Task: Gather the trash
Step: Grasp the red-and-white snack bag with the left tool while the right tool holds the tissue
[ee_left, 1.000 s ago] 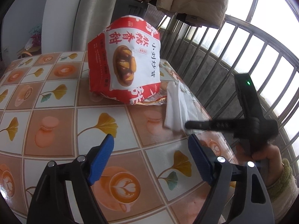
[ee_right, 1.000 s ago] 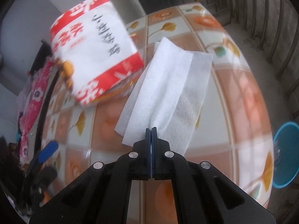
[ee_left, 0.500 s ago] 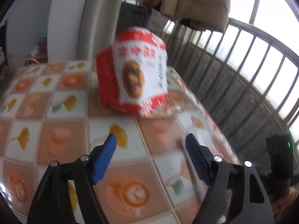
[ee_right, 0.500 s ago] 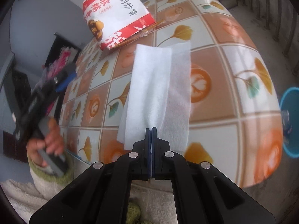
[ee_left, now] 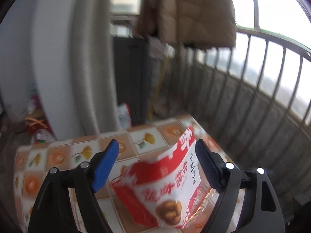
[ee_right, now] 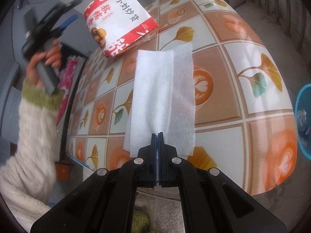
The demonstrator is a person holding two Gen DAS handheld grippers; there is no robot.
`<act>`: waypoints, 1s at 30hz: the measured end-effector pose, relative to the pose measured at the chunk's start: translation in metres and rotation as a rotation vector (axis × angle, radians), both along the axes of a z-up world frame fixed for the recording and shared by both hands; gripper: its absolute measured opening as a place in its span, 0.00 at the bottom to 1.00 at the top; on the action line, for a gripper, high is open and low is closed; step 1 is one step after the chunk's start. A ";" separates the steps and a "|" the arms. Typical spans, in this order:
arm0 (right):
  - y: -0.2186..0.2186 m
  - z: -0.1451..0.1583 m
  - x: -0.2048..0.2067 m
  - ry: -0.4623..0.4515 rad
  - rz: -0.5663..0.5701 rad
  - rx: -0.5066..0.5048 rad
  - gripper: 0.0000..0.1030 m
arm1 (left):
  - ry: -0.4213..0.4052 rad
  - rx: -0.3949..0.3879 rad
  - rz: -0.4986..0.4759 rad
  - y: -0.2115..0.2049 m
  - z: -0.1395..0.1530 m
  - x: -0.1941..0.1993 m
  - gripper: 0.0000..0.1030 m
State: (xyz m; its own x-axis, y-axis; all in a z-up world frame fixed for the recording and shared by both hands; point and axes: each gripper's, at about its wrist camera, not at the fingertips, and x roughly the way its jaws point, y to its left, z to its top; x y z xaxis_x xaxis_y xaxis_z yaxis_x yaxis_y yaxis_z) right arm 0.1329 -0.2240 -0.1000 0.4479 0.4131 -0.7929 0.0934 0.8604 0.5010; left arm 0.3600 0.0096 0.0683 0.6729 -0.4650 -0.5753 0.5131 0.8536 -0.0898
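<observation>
My right tongs [ee_right: 157, 136] are pinched flat on the near edge of the tissue [ee_right: 161, 99], jaws fully together with the sheet between them. I hold it by the edge so the rest hangs free and flat over the table [ee_right: 252, 89] instead of balling up. It lies stretched away from me, its far end near the bag [ee_right: 120, 19]. The blue bin [ee_right: 303, 120] sits off the table's right edge, low and beside it, so I judge that is where the tissue goes next.

My left tongs [ee_left: 157, 167] are spread wide and hold nothing. They hang above the bag [ee_left: 169, 186], which shows between the two blue pads [ee_left: 106, 165], so I take it I am lining up to grab it. The bag is puffy and light, standing tilted on the table [ee_left: 58, 157]; a wide opening suits it
</observation>
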 end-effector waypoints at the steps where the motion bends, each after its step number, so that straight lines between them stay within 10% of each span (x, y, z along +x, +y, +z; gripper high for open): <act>1: 0.000 -0.001 0.000 -0.001 -0.003 0.007 0.00 | 0.033 0.012 -0.016 -0.004 -0.003 0.008 0.76; 6: -0.004 -0.002 -0.002 -0.006 -0.019 0.026 0.00 | 0.064 0.097 -0.123 -0.023 -0.005 -0.007 0.66; 14: -0.008 0.002 -0.004 -0.006 -0.029 0.011 0.01 | 0.005 0.137 -0.353 -0.019 -0.010 -0.146 0.63; 19: -0.013 0.002 -0.014 -0.007 -0.057 0.010 0.01 | 0.183 0.090 -0.436 -0.006 -0.044 -0.210 0.64; 30: -0.022 0.006 -0.024 -0.006 -0.092 0.020 0.06 | 0.330 -0.019 -0.207 0.037 -0.104 -0.254 0.63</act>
